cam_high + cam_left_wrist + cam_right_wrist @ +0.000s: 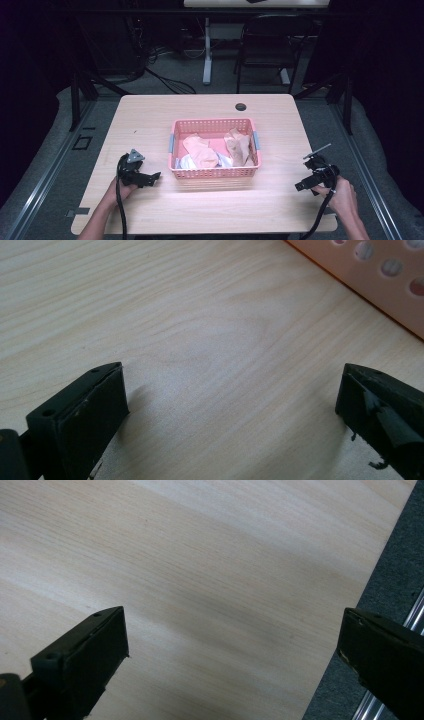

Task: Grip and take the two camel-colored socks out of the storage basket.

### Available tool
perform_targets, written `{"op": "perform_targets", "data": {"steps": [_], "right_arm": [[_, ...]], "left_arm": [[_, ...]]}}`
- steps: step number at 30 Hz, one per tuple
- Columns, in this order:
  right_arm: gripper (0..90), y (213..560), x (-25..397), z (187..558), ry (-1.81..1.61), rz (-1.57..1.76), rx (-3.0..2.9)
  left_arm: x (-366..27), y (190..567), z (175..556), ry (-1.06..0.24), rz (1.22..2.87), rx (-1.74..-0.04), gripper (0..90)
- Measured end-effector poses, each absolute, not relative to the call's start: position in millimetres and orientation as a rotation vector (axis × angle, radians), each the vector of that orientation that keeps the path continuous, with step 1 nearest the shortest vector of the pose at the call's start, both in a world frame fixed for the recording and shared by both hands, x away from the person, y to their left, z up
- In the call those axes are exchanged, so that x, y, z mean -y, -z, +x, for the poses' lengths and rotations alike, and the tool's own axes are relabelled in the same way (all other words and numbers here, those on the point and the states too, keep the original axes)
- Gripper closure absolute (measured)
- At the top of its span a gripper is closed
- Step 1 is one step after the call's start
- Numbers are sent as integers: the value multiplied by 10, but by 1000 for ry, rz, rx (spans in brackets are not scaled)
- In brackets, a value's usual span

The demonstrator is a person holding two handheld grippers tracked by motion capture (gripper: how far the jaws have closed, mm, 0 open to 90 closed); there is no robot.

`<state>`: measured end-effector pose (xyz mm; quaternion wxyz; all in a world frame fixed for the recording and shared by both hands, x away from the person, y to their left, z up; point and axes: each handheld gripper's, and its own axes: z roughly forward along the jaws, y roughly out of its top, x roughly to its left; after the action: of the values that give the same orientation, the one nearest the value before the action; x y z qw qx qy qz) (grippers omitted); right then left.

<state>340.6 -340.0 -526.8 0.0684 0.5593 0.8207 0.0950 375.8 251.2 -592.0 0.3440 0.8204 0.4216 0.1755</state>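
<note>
Nearest to the high camera are the person's two hands, which come up from the bottom edge onto the wooden table [150, 115]. The left hand [120, 192] holds the left gripper [156, 176], which lies low over the table just to the left of the pink basket [215, 173], near the basket's front left corner. In the left gripper view its two black jaws stand wide apart with only bare wood between them, and a part of the basket wall with round holes shows at the upper right corner. The left gripper holds nothing.

The right hand [342, 192] holds the right gripper [300, 186], well to the right of the basket, close to the table's right edge. In the right gripper view its jaws are also spread wide and empty, over the wood, with the grey carpet [395, 565] and a metal rail [400, 640] beyond the table edge.

The basket stands about in the middle of the table. It has grey handles on its short sides. Inside it lie some crumpled cloths: a peach-coloured one [200, 151] at the left, a tan one [238, 146] at the right, and a white one [187, 161] partly under them. Behind the basket, near the far edge, there is a small dark round hole [241, 106] in the table.
</note>
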Motion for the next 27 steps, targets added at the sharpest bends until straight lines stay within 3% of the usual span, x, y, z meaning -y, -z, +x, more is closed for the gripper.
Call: {"op": "perform_targets", "data": {"steps": [12,27], "right_arm": [[2,5207,3329,3425,-221,1660,-2524],[10,4659,3325,3525,-256,1623,-2476]], "left_arm": [[-2513,5919,3759,-453,2133,-1093,0],[-2510,5921,3757,-458,2130,-1096,0]]}}
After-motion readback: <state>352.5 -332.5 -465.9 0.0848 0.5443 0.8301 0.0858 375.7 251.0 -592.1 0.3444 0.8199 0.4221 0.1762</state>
